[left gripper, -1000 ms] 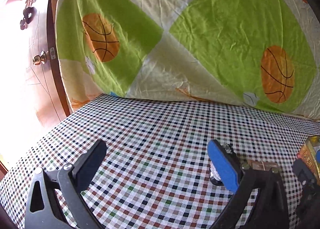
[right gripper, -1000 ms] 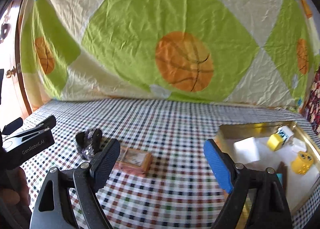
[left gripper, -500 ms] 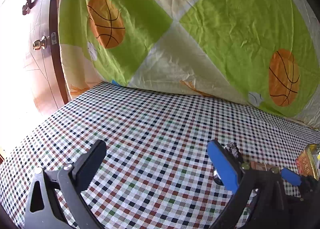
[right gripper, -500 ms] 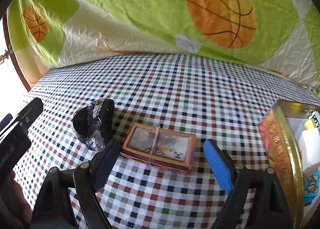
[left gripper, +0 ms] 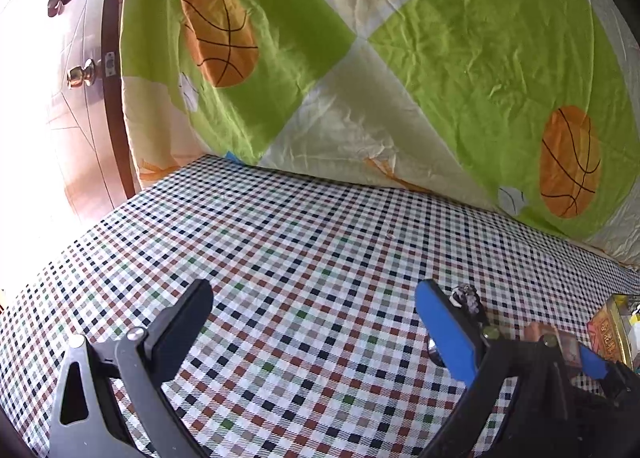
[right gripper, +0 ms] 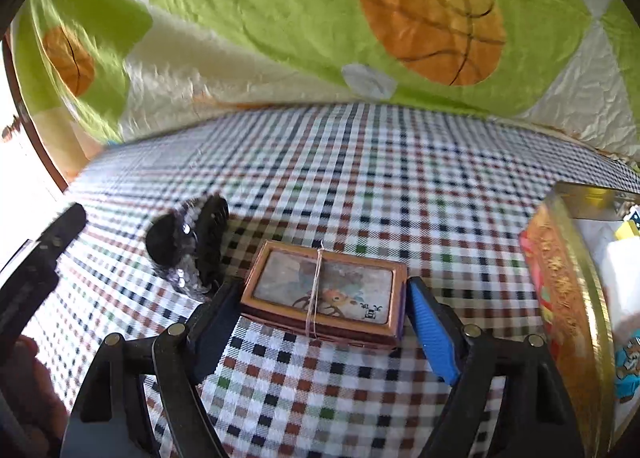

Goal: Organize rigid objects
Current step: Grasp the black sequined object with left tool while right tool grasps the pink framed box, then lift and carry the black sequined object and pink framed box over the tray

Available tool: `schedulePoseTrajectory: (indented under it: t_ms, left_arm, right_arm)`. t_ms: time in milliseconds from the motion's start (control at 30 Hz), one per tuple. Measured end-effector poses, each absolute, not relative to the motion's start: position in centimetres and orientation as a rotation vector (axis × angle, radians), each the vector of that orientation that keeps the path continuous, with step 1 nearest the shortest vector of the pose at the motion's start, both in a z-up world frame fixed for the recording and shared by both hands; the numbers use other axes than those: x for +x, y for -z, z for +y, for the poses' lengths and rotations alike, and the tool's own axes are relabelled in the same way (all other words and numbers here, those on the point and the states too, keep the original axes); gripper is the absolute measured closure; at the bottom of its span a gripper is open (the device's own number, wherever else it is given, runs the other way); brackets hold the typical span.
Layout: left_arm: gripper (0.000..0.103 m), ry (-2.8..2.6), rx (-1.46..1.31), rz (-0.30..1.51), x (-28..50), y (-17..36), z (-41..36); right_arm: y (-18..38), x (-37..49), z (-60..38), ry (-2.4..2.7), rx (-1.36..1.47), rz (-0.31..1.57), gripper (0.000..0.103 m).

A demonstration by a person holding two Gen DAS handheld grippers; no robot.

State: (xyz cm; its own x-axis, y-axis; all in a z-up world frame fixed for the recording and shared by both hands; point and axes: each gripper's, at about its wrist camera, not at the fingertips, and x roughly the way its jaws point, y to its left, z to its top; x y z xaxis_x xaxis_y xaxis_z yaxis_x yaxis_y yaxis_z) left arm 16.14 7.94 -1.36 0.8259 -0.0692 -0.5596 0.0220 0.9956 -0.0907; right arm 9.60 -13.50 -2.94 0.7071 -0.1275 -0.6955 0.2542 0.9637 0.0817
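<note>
Checked tablecloth [right gripper: 360,186] blurs; gold tin [right gripper: 576,298] cut off.

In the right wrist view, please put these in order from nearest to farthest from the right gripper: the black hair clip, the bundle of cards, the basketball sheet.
1. Bundle of cards: between the closing jaws of the right gripper.
2. Black hair clip: left, slightly beyond.
3. Basketball sheet: hanging behind the table.

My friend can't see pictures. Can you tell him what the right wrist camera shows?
The right tongs are closing around a stack of picture cards tied with string, one finger at each end, on a checkered tablecloth. A black sequined hair clip lies left of the cards and an open gold tin sits at the right, with a basketball-print sheet behind.
</note>
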Motion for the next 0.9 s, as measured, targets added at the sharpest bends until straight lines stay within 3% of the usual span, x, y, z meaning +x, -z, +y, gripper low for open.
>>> schedulePoseTrajectory:
  t_ms: [233,400,667,700,733,767,900]
  left_arm:
    - [0.001,0.201,0.002,0.548,15.3,1.0,6.2]
    - [0.002,0.272,0.069,0.642,16.7,2.1,2.1]
    - [0.031,0.239,0.129,0.880,20.4,5.4,-1.8]
    - [0.038,0.249,0.108,0.900,20.6,5.6,-1.5]
    - [0.051,0.254,0.084,0.890,20.6,5.5,-1.0]
    - [0.056,0.270,0.058,0.885,20.6,5.5,-0.6]
    - [0.057,0.278,0.028,0.881,20.4,5.7,-0.3]
  right_arm:
    - [0.0,4.9,-13.6,0.336,0.083,0.561,0.020]
    - [-0.4,4.7,-13.9,0.370,0.063,0.518,0.020]
    - [-0.1,5.0,-13.8,0.372,0.057,0.514,0.020]
    - [-0.1,5.1,-13.9,0.369,0.059,0.516,0.020]
    - [-0.1,5.0,-13.9,0.368,0.061,0.517,0.020]
    - [-0.1,5.0,-13.9,0.367,0.062,0.518,0.020]
    - [-0.2,5.0,-14.0,0.368,0.063,0.517,0.020]
